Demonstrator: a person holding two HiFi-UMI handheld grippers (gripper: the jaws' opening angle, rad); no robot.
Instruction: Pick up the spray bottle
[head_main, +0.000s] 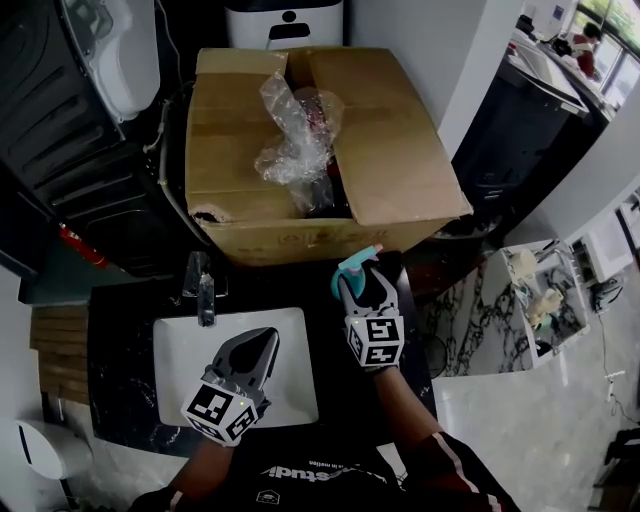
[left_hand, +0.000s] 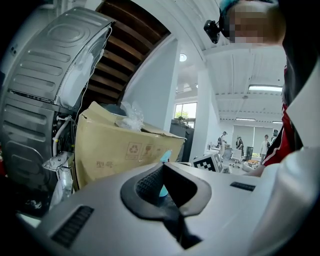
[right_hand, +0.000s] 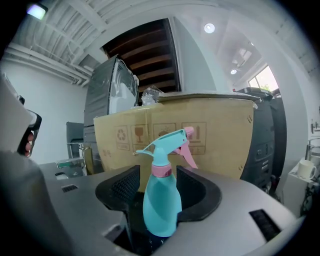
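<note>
The spray bottle (head_main: 354, 266) is teal with a pink collar and trigger. It stands upright on the dark counter just in front of the cardboard box (head_main: 400, 150). In the right gripper view the spray bottle (right_hand: 162, 200) rises between the two black pads, with a gap showing at the left pad. My right gripper (head_main: 362, 276) is open around it. My left gripper (head_main: 262, 345) hovers over the white sink basin (head_main: 180, 350), jaws together and holding nothing. In the left gripper view a sliver of the teal bottle (left_hand: 165, 157) shows beyond my left gripper (left_hand: 167, 189).
The big open box fills the space behind the bottle, with crumpled clear plastic (head_main: 292, 140) and dark items inside. A tap (head_main: 205, 286) stands at the sink's back edge. A grey appliance (left_hand: 50, 75) is at the left, and a white rack (head_main: 540, 290) at the right.
</note>
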